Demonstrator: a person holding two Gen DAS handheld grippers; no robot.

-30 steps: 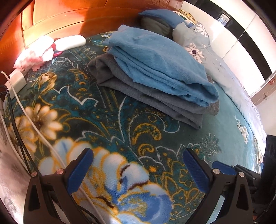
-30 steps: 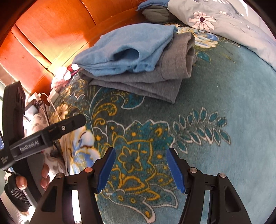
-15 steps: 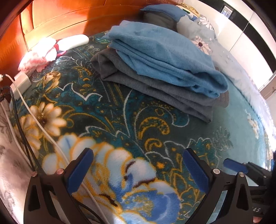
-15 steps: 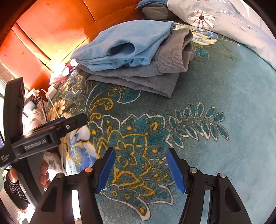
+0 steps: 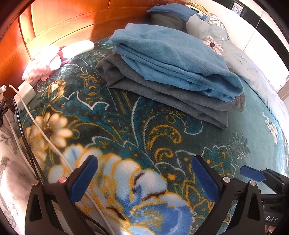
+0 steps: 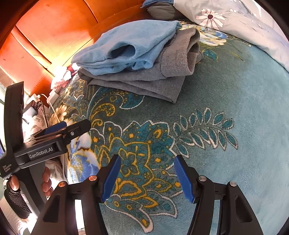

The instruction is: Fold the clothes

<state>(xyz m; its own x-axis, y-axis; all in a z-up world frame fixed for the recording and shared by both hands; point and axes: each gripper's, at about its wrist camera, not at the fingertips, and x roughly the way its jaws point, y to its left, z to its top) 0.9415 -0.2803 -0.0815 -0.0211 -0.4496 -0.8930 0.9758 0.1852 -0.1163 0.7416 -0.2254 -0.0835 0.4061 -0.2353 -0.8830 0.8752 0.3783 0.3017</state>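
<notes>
Both grippers closer now than a second ago to the folded stack at the far side of the bed point(image 5: 261, 137): blue fleece garment point(image 5: 171, 61) lying on grey sweatshirt point(image 5: 162, 97). Left gripper point(image 5: 144, 179) and right gripper point(image 6: 147, 178) fingers wide apart, holding nothing. Folding apparently finished.

Bed blanket point(image 5: 126, 130): folded fleece garment point(image 5: 171, 59) lies on folded knit garment point(image 5: 162, 94), both toward headboard point(image 5: 72, 23). Pillow point(image 5: 168, 16) behind stack. Quilt point(image 6: 243, 23) right of stack. Charger point(image 5: 25, 92) and cable point(image 5: 45, 133) at left edge.
</notes>
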